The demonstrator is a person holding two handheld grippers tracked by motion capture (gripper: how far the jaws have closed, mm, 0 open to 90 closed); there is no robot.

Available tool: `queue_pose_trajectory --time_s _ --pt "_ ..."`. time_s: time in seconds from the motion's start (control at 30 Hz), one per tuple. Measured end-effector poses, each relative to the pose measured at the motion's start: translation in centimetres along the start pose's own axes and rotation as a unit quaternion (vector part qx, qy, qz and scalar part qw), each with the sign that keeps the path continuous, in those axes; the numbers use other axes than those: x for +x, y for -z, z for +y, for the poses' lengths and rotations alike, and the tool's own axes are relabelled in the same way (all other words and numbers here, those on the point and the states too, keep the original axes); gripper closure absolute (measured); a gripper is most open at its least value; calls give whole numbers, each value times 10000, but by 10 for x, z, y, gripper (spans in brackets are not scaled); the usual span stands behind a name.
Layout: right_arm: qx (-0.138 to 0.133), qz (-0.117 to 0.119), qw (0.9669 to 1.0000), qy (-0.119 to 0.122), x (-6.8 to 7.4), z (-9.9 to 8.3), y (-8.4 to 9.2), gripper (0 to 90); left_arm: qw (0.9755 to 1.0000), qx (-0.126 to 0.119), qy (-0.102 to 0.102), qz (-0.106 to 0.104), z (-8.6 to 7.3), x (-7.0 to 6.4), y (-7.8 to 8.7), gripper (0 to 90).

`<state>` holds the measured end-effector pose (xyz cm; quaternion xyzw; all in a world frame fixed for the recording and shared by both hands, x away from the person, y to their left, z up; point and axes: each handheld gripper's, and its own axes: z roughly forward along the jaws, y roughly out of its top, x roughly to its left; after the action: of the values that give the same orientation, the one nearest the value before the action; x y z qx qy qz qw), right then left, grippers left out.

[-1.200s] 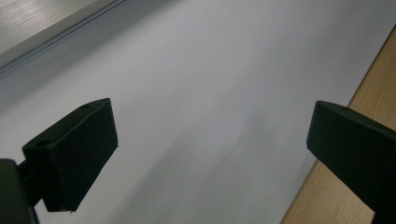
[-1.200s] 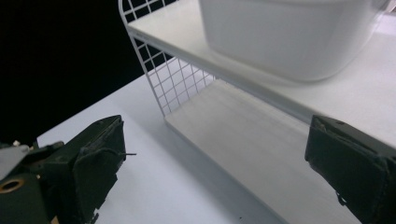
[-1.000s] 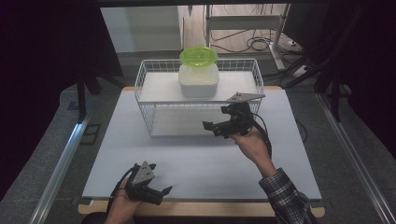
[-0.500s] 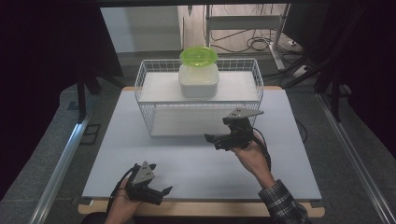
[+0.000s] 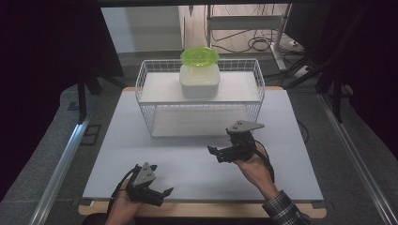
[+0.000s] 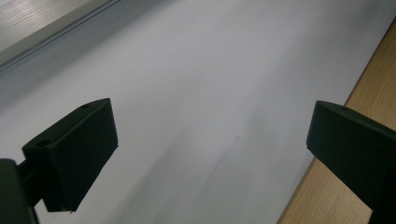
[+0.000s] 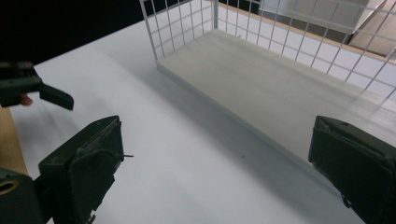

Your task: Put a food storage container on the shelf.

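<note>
Two empty hand-held grippers are hovering short of the wire basket and its stacked tubs.

Both are standing with jaws spread wide and pinching nothing: the right hand-held gripper (image 5: 217, 153) is hanging above the table (image 5: 187, 164) just in front of the wire basket (image 5: 145, 98), while the left hand-held gripper (image 5: 162, 194) is sitting low by the table's near edge, well apart from it. Beyond the right one, the white container (image 5: 199, 82) is resting on the basket's top board with the green lid (image 5: 200, 55) perched above. Risk, as I judge it: reaching up and forward, a spread jaw is likely catching the wire rim, or nudging the container and tipping the loosely sitting lid off.
</note>
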<state>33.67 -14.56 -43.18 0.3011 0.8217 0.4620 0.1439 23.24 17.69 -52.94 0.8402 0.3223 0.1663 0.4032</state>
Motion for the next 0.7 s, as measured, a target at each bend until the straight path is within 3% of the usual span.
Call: queue_pose_trajectory --time_s 0.7 --pt "271 -227 9993 149 9 -65 12 30 10000 15 2 -4 0 -1 -1 18"
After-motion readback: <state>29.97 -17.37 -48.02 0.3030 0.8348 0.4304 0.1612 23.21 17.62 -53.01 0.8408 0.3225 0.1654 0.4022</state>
